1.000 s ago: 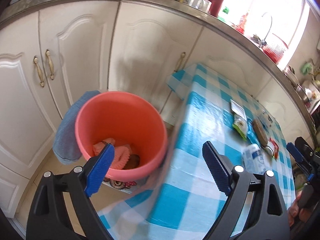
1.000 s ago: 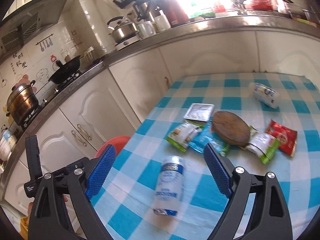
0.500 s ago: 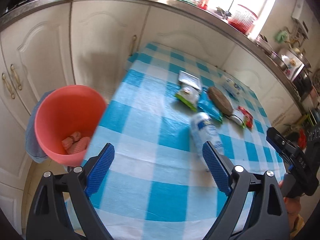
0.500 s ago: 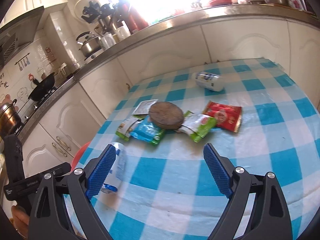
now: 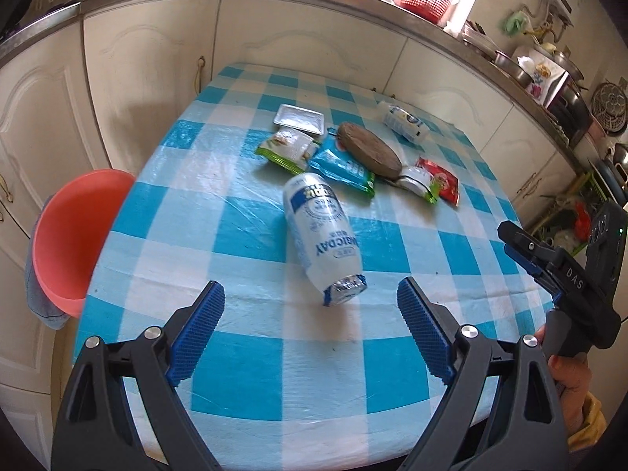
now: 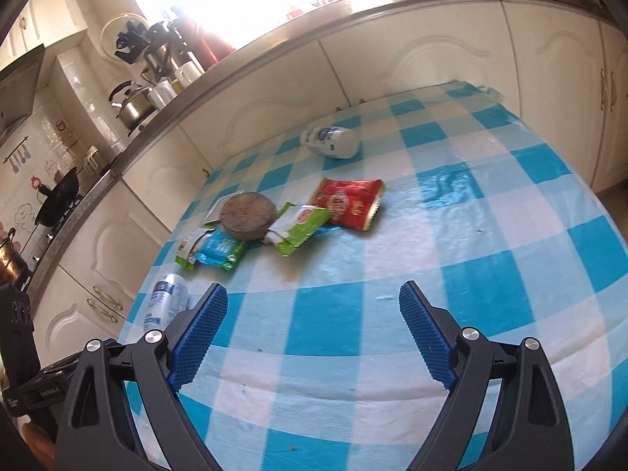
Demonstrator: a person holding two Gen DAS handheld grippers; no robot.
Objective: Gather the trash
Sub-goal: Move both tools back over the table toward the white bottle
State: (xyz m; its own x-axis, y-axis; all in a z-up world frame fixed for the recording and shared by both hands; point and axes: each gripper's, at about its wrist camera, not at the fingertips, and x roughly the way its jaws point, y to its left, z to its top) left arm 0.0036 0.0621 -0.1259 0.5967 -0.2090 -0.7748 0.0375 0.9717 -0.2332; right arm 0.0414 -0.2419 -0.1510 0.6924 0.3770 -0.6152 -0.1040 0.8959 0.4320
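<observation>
A white bottle with a blue label [image 5: 324, 233] lies on its side on the blue-checked table [image 5: 251, 353], its foil mouth toward my left gripper [image 5: 310, 337], which stands open and empty just short of it. Behind it lie a green wrapper [image 5: 288, 149], a blue wrapper [image 5: 341, 167], a brown round lid [image 5: 369, 145], a red packet [image 5: 439, 184], a white tray [image 5: 298, 119] and a second small bottle [image 5: 404, 121]. My right gripper [image 6: 314, 329] is open and empty over the table's near part, with the red packet [image 6: 349, 202] and the green wrapper [image 6: 300, 225] ahead.
A coral-red bucket [image 5: 74, 231] stands on the floor at the table's left edge, a blue cloth [image 5: 39, 302] hanging beside it. White cabinets [image 5: 149, 62] run close behind the table. The counter above holds kettles [image 6: 133, 102] and flasks. A hand [image 5: 569, 369] holds the right gripper's handle.
Both views have swung from the bucket and cabinets onto the table. The large bottle now lies straight ahead of my left gripper. My right gripper now faces the wrappers.
</observation>
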